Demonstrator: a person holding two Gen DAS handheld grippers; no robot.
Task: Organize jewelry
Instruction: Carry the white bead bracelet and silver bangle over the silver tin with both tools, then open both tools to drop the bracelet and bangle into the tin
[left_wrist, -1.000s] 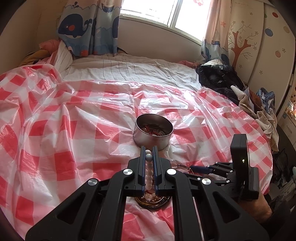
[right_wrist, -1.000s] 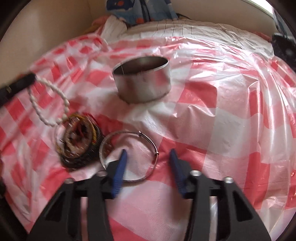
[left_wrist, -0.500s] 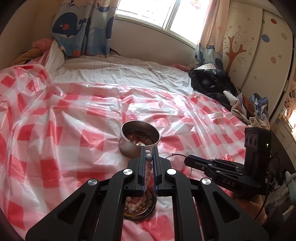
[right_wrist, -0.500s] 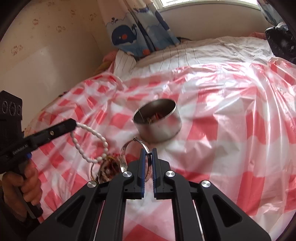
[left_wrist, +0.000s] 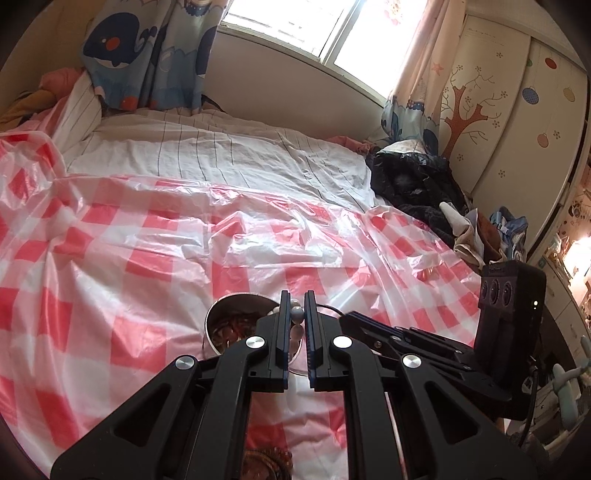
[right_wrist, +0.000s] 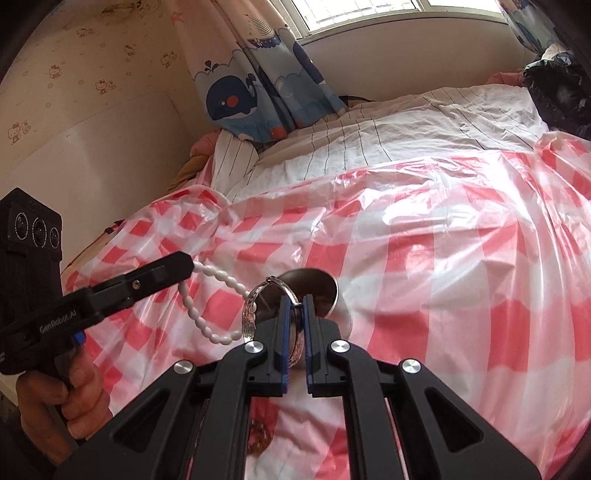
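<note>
My left gripper (left_wrist: 295, 317) is shut on a white bead bracelet (left_wrist: 296, 314), which hangs in a loop (right_wrist: 210, 306) from its tip in the right wrist view. My right gripper (right_wrist: 295, 306) is shut on a silver bangle (right_wrist: 255, 302), held lifted above the cloth. A round metal tin (left_wrist: 229, 325) with reddish jewelry inside sits on the red-and-white checked plastic cloth (left_wrist: 147, 258); it also shows in the right wrist view (right_wrist: 317, 284) just behind the bangle. A dark beaded bracelet pile (left_wrist: 269, 458) lies below my left gripper, mostly hidden.
The cloth covers a bed with a striped white sheet (left_wrist: 221, 158) behind. Dark clothes (left_wrist: 410, 184) are piled at the right edge. A wall and whale curtains (right_wrist: 258, 92) stand behind the bed.
My right gripper closed on the silver bangle and lifted it off the cloth. Both grippers rose and moved toward the tin, the left still carrying the white beads.
</note>
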